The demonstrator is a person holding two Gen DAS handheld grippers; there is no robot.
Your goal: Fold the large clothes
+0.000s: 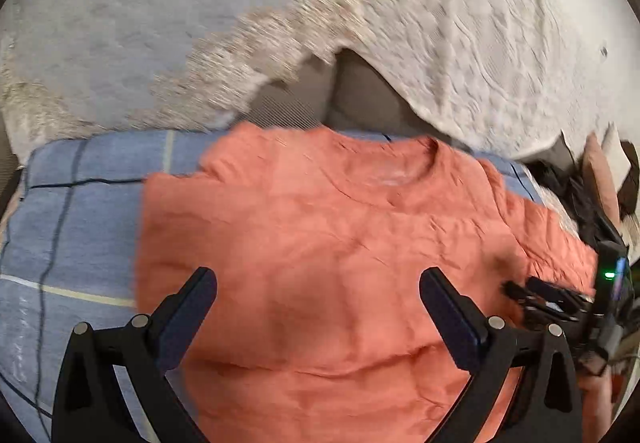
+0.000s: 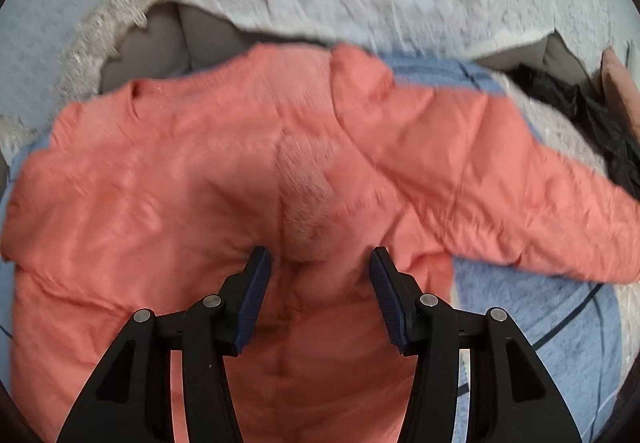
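Observation:
A coral long-sleeved top (image 1: pixel 328 243) lies spread on a blue checked sheet (image 1: pixel 80 211), with its collar (image 1: pixel 400 171) towards the far side. My left gripper (image 1: pixel 316 283) hovers over the top's middle, open wide, with nothing between its pads. In the right wrist view the top (image 2: pixel 160 203) fills the frame and one sleeve (image 2: pixel 520 183) reaches out to the right. My right gripper (image 2: pixel 316 263) is open just above the cloth. A raised fold with a pale patch (image 2: pixel 308 195) lies just ahead of its tips, and the pads do not press it. The right gripper (image 1: pixel 520 289) also shows at the left view's right edge.
A white textured bedspread (image 1: pixel 480 43) hangs beyond the sheet, above a grey base (image 1: pixel 360 95). A beige fringed rug (image 1: pixel 248 55) and pale carpet (image 1: pixel 140 3) lie to the far left. Dark clothes (image 2: pixel 600 123) are piled at the right, beside a pinkish cushion (image 2: pixel 620 83).

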